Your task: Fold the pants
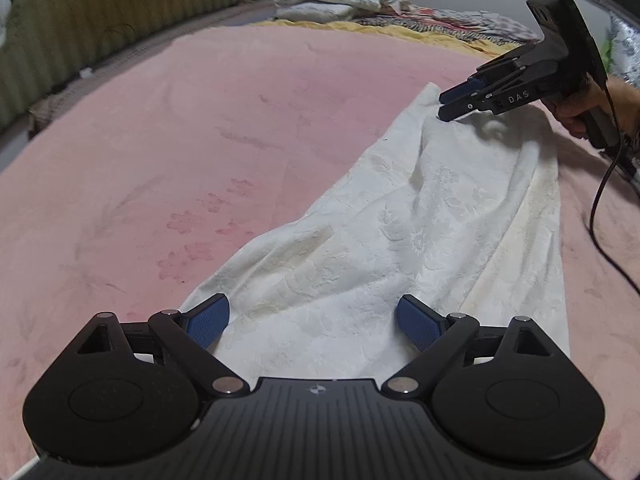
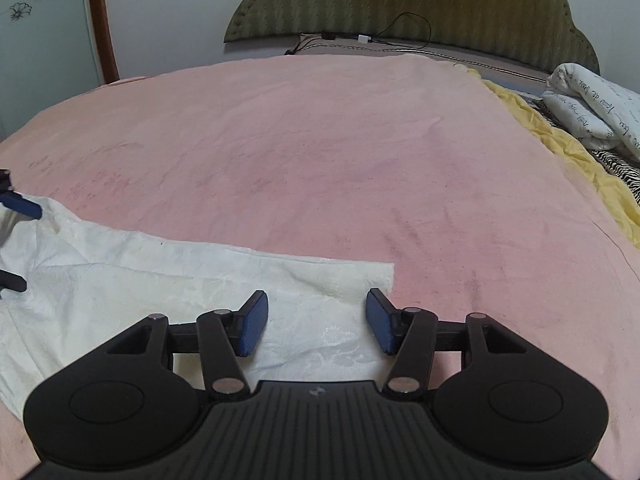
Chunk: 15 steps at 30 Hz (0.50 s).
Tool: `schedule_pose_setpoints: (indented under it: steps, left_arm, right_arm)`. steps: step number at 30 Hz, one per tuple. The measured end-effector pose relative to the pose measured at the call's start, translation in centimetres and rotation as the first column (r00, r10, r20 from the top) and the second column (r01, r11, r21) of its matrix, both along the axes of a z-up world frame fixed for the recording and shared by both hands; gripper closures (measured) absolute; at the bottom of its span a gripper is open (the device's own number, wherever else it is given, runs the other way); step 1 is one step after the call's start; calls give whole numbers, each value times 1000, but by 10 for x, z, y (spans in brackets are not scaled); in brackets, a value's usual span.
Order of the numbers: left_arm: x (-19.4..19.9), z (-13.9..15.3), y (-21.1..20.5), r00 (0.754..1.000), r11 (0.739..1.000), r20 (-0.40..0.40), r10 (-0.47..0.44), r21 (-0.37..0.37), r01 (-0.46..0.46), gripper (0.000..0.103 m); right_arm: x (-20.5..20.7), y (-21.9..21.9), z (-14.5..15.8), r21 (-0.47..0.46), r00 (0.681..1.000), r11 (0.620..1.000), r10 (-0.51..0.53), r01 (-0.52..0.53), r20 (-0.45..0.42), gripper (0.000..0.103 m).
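White patterned pants lie stretched out on a pink bed cover, somewhat rumpled. My left gripper hovers just over their near end, blue pads wide apart and nothing pinched. At the far end my right gripper, held by a person's hand, points down at the cloth's corner. In the right wrist view the right gripper stands over the pants near their hem edge, pads apart with cloth below them, not pressed. The left gripper shows at the left edge.
A green padded headboard backs the bed. Folded white bedding and a yellow blanket lie along one side. A black cable trails from the right gripper across the pink bed cover.
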<state>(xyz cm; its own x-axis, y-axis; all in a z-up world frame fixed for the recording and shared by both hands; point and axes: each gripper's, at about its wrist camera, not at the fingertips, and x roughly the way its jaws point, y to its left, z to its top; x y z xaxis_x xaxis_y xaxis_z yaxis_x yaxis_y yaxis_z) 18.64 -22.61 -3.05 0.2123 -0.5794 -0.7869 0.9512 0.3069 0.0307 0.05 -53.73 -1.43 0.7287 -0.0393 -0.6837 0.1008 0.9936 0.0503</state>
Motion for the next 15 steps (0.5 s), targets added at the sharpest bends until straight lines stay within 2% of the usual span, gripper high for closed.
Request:
schedule_pose_setpoints:
  steps: [2, 4, 6, 9, 10, 11, 12, 14, 15]
  left_arm:
    - [12, -3, 1, 998, 999, -51, -32, -19, 31, 8]
    - [18, -6, 2, 996, 997, -59, -70, -36, 68, 10]
    - [19, -4, -1, 993, 994, -64, -103, -34, 101, 17]
    - [19, 3, -5, 989, 993, -85, -122, -13, 121, 41]
    - [20, 5, -5, 987, 991, -90, -130, -4, 130, 57]
    - [20, 7, -8, 987, 991, -93, -129, 16, 131, 65]
    - [19, 8, -8, 989, 991, -78, -129, 33, 132, 69]
    - [14, 11, -10, 991, 990, -28, -131, 55, 132, 88]
    - [12, 13, -11, 992, 991, -11, -126, 52, 126, 91]
  right_arm:
    - [-4, 6, 1, -43, 1000, 999, -6, 7, 10, 87]
    - [-10, 13, 1, -75, 1000, 997, -4, 6, 29, 91]
    - [-16, 21, 0, -100, 999, 995, 5, 0, 52, 90]
    - [-23, 28, -4, -111, 996, 994, 3, 7, 94, 90]
    - [-24, 28, -6, -103, 994, 995, -4, 15, 106, 90]
    - [-25, 27, -7, -86, 993, 996, -16, 26, 116, 90]
    - [-26, 24, -8, -62, 992, 997, -29, 37, 126, 90]
    - [-27, 19, -9, -14, 988, 998, -54, 56, 142, 90]
    - [-28, 18, -9, 3, 987, 998, -65, 65, 150, 90]
